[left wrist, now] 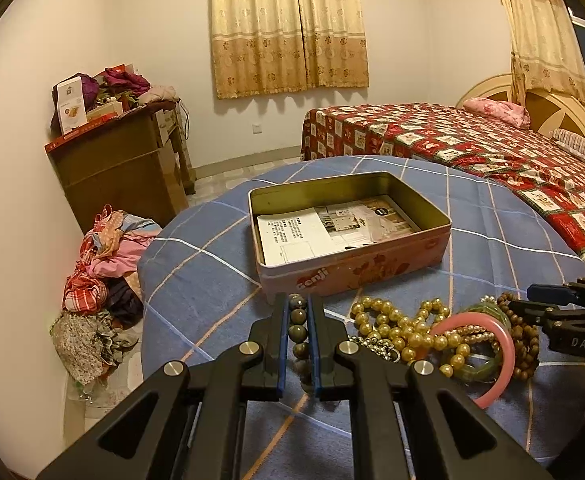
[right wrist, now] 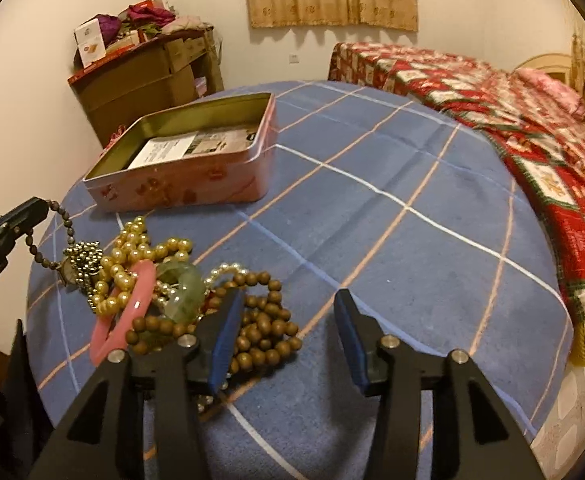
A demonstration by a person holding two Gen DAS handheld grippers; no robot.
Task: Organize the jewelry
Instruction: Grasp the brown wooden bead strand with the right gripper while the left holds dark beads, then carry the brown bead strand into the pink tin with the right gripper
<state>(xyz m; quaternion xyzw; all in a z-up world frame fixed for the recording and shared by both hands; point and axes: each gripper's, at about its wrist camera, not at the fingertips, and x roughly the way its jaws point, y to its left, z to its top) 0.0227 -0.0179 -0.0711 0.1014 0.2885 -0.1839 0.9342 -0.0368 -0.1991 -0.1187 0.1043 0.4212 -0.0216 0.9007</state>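
Step in hand: lifting one strand out of the tangled pile, judged from the grip already made and the tin standing unfilled.
Left gripper (left wrist: pixel 297 344): clamped on a dark bead strand (left wrist: pixel 297 330), beads lined up between its blue pads; in the right wrist view the same strand hangs from its tip down to the pile.
Right gripper (right wrist: pixel 288 340): jaws apart with nothing between them, hovering over the near edge of the pile; its left finger lies over the brown wooden beads (right wrist: pixel 266 334), not pinching them.
Jewelry pile: pearl necklace (left wrist: pixel 402 330), pink bangle (left wrist: pixel 500 364), green bangle (right wrist: pixel 184 290), silver chain (right wrist: pixel 82 262) and the wooden beads, all heaped and overlapping on the bench (right wrist: pixel 372 220) near its front edge.
Tin (left wrist: pixel 352 236): open, pink-sided, just beyond the pile, holding only printed paper; no jewelry inside that I can see.
Next move calls for: raising the left gripper slowly so the strand slides free, then carrying it over the tin's near wall.
Risk: the strand's lower end meets the silver chain and pearls, so neighbours may get dragged along; the right gripper could pin the pile down.
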